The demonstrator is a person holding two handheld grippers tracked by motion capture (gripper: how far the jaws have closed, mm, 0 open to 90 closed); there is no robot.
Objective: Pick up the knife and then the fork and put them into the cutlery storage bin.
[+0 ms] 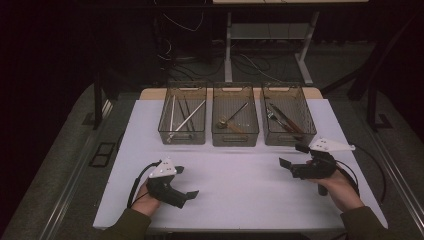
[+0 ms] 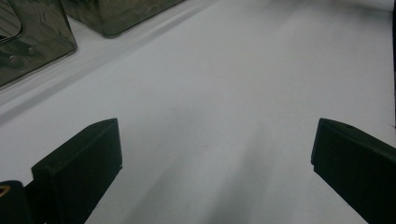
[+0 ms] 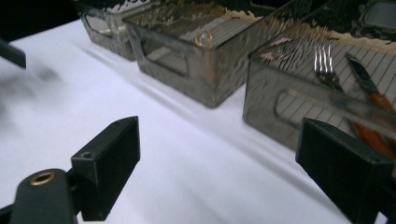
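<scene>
— Where do things stand on the white worktop (image 1: 240,185)?

— Three clear smoky plastic bins sit in a row at the far edge. The right gripper (image 1: 291,156) hovers near the right bin (image 1: 287,115), its jaws spread wide with nothing between them. The left gripper (image 1: 186,182) rests low on the near left side, jaws equally wide and empty.

— And what is it likely after?

— I'd guess the cutlery in that right bin: a steel fork (image 3: 323,63) and a knife with an orange-brown handle (image 3: 369,91), lying flat side by side.

— How will they handle?

— Stiff, light, but thin and slick, I'd judge. Take the fork across its narrow neck, or the knife by its handle; the smooth metal could slip or pivot.

— The other bins?

— Long pale sticks (image 1: 182,117) on the left, a brass-coloured spoon-like utensil (image 1: 227,122) in the middle.
</scene>
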